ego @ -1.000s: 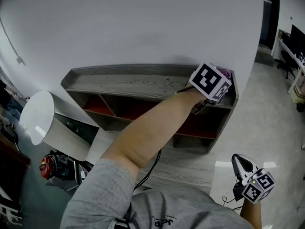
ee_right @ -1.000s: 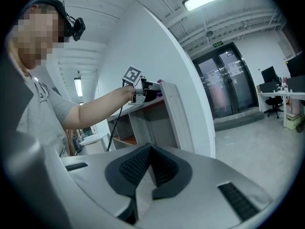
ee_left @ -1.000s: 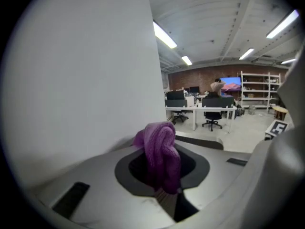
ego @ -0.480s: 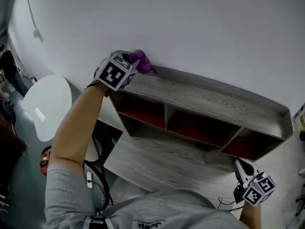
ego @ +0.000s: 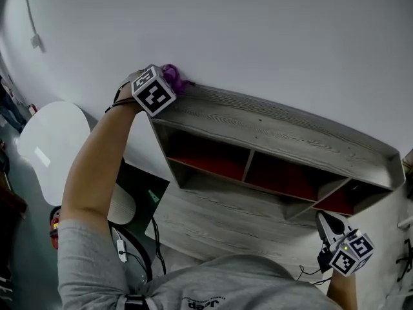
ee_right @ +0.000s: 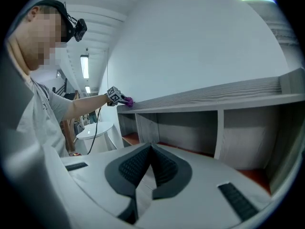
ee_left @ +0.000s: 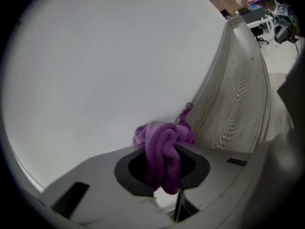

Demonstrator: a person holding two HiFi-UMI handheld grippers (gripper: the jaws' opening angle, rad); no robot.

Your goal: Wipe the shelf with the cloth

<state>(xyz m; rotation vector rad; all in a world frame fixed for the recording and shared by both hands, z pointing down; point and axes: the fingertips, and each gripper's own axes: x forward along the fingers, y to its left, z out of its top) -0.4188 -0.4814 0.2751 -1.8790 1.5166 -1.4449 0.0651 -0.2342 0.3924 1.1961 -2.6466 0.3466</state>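
My left gripper (ego: 165,82) clamped on purple cloth (ego: 173,77); cloth at left end of shelf (ego: 277,133) top, against wall (ego: 258,37). My right gripper (ego: 330,228) jaws together, empty, below shelf's right end.

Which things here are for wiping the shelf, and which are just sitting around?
For the job:
- purple cloth, pinched in the left gripper
- grey wooden shelf, with the cloth at the left end of its top

Just around:
- right gripper, shut and empty, held low
- white round table
- red thing below the table
- black cable
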